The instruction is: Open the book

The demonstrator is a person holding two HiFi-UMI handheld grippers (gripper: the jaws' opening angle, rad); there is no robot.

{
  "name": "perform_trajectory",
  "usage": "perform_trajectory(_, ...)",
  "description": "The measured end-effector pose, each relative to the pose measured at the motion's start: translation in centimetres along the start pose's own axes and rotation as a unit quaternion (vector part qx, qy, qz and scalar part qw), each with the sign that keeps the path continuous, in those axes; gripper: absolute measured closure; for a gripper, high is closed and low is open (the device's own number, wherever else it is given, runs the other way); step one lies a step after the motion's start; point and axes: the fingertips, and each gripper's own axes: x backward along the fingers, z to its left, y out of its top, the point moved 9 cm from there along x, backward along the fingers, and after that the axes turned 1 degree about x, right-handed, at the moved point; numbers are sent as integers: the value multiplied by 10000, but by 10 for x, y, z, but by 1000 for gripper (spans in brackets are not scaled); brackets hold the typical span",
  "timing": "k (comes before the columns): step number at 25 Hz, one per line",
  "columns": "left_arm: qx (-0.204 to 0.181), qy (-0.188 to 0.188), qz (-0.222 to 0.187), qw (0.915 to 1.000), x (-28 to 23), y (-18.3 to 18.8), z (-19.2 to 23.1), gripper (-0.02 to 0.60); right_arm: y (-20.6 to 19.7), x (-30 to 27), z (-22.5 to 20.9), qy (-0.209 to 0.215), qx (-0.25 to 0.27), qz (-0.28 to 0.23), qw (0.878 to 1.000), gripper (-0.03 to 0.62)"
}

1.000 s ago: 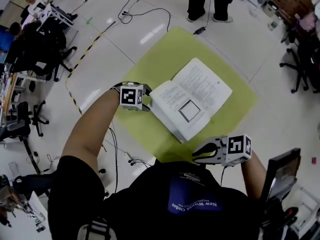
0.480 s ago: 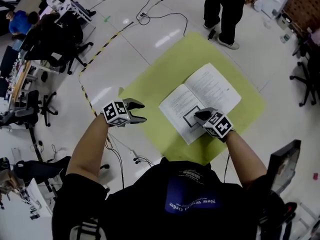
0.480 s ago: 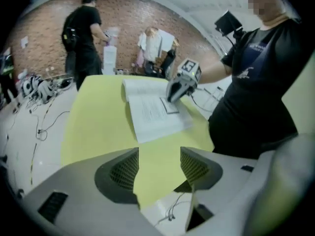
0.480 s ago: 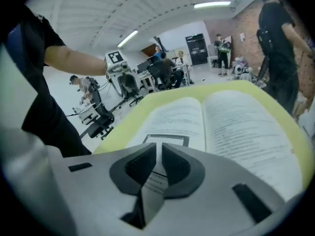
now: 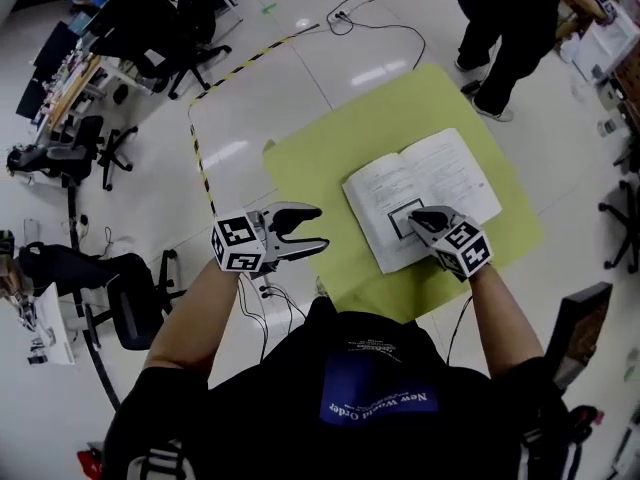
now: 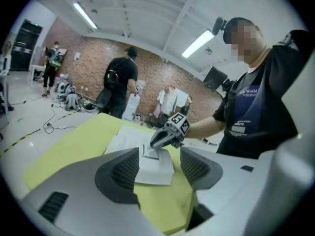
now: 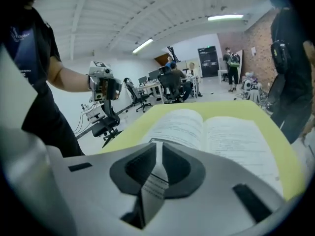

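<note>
A book [image 5: 425,193] lies open, pages up, on the yellow-green table [image 5: 320,168]. My right gripper [image 5: 420,216] rests on the near corner of its left page, beside a black square print. Its jaws have just closed in, and the right gripper view shows a thin strip of printed page [image 7: 153,181] pinched upright between them. My left gripper [image 5: 300,230] hangs in the air left of the book, over the table's left corner, open with nothing between its fingers. From the left gripper view, the book [image 6: 147,151] and the right gripper [image 6: 155,141] show beyond the parted jaws.
A person in dark clothes [image 5: 510,18] stands at the table's far side. Office chairs [image 5: 150,18] and desks crowd the upper left, and another chair [image 5: 110,298] is near my left arm. Cables and a yellow-black tape line [image 5: 240,63] run over the floor.
My left gripper left the book's left edge, rose, rolled and moved out to the left. My right gripper came from the table's front edge onto the left page.
</note>
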Motion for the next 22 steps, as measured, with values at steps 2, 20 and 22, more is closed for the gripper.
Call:
perform_trajectory(2, 249, 352, -547, 9976, 4, 2, -26, 322, 5, 4, -6, 175, 20, -104, 9998, 572)
perform_trajectory(20, 934, 1663, -3075, 9322, 43, -6, -173, 324, 103, 136, 53, 3, -175, -1745, 9845, 605)
perform_trajectory(22, 993, 1888, -3166, 9243, 39, -4, -186, 355, 106, 153, 54, 101, -140, -1804, 9834, 605)
